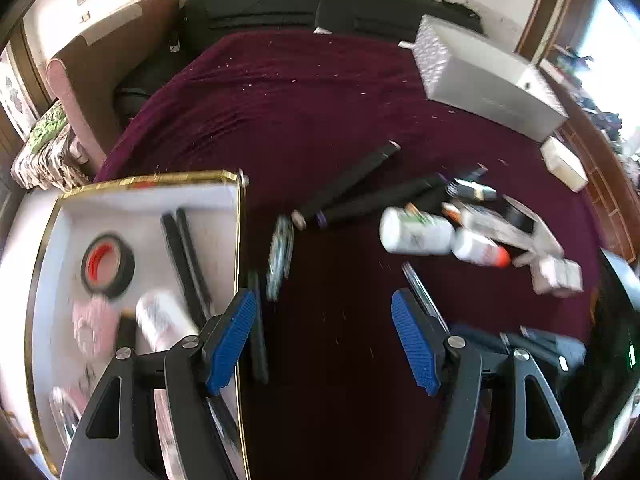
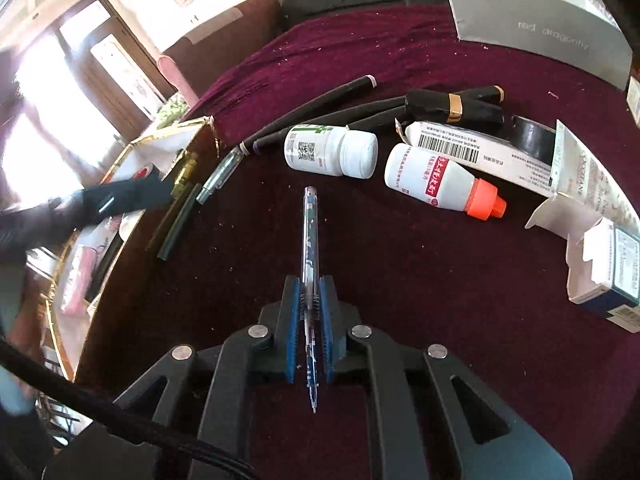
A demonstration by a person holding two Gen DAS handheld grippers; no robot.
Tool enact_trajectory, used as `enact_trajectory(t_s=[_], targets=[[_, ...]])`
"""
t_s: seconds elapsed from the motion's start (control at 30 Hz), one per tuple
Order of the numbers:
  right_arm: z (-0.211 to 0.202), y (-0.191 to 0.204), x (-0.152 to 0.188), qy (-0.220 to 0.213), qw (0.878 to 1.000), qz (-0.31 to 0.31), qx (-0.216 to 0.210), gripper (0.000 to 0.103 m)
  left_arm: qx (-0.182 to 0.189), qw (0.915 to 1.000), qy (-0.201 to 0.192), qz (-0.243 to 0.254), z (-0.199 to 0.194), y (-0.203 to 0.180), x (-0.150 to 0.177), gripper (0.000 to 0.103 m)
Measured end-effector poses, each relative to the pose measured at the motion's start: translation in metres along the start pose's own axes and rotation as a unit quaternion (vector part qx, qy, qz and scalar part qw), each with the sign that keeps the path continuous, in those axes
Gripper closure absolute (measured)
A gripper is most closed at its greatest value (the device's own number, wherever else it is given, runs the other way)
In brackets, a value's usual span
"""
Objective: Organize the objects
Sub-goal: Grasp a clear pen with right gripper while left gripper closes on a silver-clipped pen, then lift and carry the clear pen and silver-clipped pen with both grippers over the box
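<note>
In the right wrist view my right gripper [image 2: 310, 284] is shut on a clear pen [image 2: 309, 232] with blue ink. The pen runs straight between the pads, its cap end pointing away over the maroon cloth [image 2: 420, 300]. My left gripper [image 1: 324, 340] is open with nothing between its blue pads [image 1: 234, 340]. It hangs over the cloth just right of a gold-rimmed white tray [image 1: 152, 180]. In the tray lie a black tape roll [image 1: 107, 266] with a red core, a silver cylinder [image 1: 162, 318], a pink item and black sticks [image 1: 184, 256].
On the cloth lie long black tubes [image 2: 320, 104], a green-labelled white bottle [image 2: 328, 152], an orange-capped white bottle [image 2: 440, 182], a barcoded box [image 2: 480, 152], an open carton [image 2: 600, 264] and a clear pen [image 2: 220, 176] by the tray. A grey box [image 2: 536, 12] stands at the back right.
</note>
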State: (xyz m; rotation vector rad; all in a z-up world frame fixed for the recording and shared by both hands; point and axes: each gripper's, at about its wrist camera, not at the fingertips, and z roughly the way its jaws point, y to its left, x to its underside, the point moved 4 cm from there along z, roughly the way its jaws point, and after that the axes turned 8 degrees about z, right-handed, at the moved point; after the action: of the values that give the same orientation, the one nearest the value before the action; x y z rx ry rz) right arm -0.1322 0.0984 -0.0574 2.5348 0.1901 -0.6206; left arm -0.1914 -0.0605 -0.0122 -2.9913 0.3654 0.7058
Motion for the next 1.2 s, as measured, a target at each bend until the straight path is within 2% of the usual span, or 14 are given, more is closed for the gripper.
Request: enact_trajectory(t_s=[0.17,0.23,0.4,0.53,0.63,0.7,0.9,1.07,1.2], targets=[[0.001,0.002,0.000,-0.001,1.000,0.002,-0.008,0.095,-0.010,0.9988,0.049,-0.002,0.040,0.010,-0.015,0.040],[0.001,0.003,0.000,-0.002,1.000,0.003,-0.009,0.095,-0.037,0.9983,0.043,0.014,0.044,0.007,-0.021,0.040],[0.000,0.006,0.002,-0.006,1.000,-0.008,0.005,0.095,-0.050,0.9976,0.044,0.020,0.049,0.006,-0.026,0.041],[-0.001,0.004,0.003,-0.006,1.000,-0.005,0.003,0.095,-0.036,0.9976,0.053,0.025,0.050,0.003,-0.025,0.050],[-0.002,0.004,0.003,-0.007,1.000,-0.005,0.004,0.095,-0.039,0.9955,0.084,0.023,0.062,0.007,-0.020,0.060],[-0.001,0.003,0.002,-0.007,1.000,-0.005,0.005,0.095,-0.042,0.9955,0.084,0.017,0.067,0.012,-0.021,0.063],[-0.002,0.003,0.002,-0.009,1.000,-0.006,0.006,0.095,-0.054,0.9949,0.082,0.023,0.075,0.015,-0.022,0.065],[-0.001,0.005,0.003,-0.010,1.000,-0.009,0.010,0.095,-0.036,0.9959,0.081,0.019,0.075,0.015,-0.019,0.083],[-0.001,0.005,0.003,-0.011,1.000,-0.012,0.013,0.095,-0.042,0.9958,0.078,0.023,0.077,0.015,-0.019,0.085]])
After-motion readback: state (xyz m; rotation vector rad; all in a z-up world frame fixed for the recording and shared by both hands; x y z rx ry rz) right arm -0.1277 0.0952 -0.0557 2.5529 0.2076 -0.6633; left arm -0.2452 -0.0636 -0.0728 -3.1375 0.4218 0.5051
